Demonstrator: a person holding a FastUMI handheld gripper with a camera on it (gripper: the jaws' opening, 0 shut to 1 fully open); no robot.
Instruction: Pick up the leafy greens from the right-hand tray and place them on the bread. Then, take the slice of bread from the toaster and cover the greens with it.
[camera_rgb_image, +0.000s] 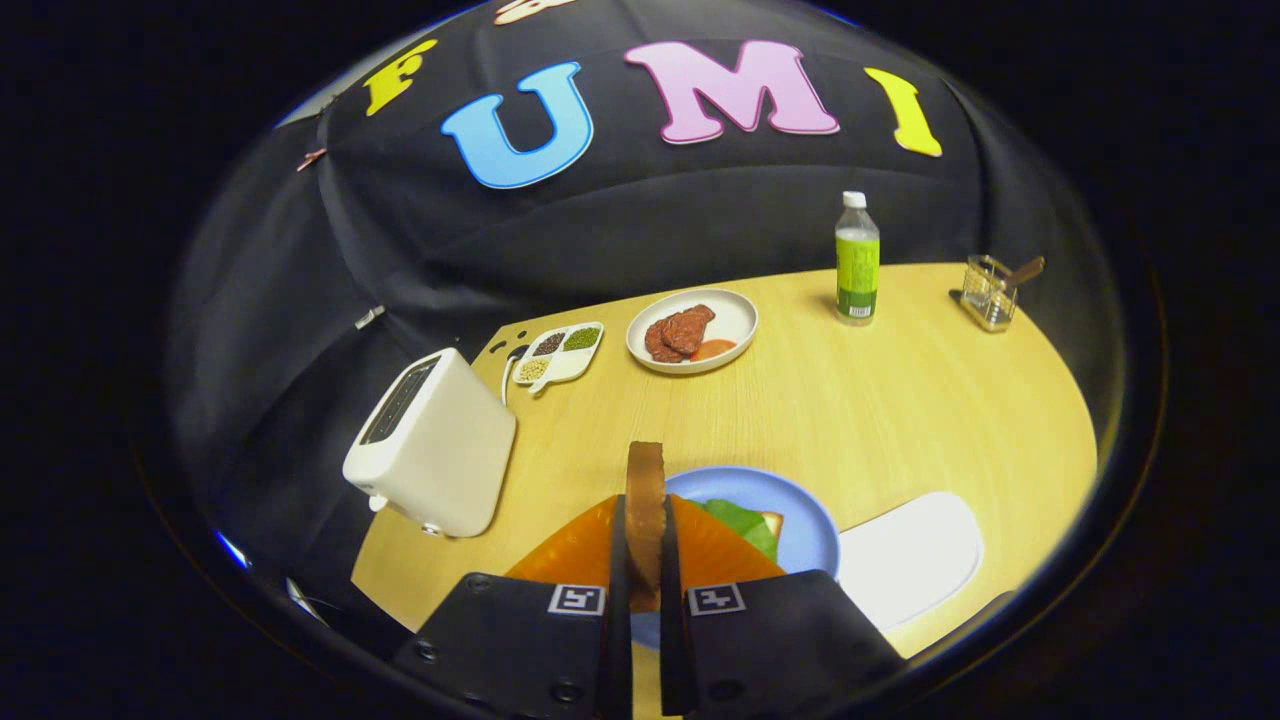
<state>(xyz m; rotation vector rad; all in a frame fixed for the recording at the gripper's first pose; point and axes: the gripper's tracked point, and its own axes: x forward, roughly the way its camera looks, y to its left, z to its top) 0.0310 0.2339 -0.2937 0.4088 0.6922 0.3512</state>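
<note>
My gripper is shut on a slice of bread, held on edge between both fingers so its brown crust faces me. Just beyond and below the fingers lies a blue plate on the wooden table. On that plate the leafy greens rest on another slice of bread, partly hidden by my fingers. The white toaster stands to the left of the fingers, its slots showing dark.
A white tray lies to the right of the blue plate. Farther back sit a white plate with meat and tomato, a divided dish of beans, a green-labelled bottle and a clear holder.
</note>
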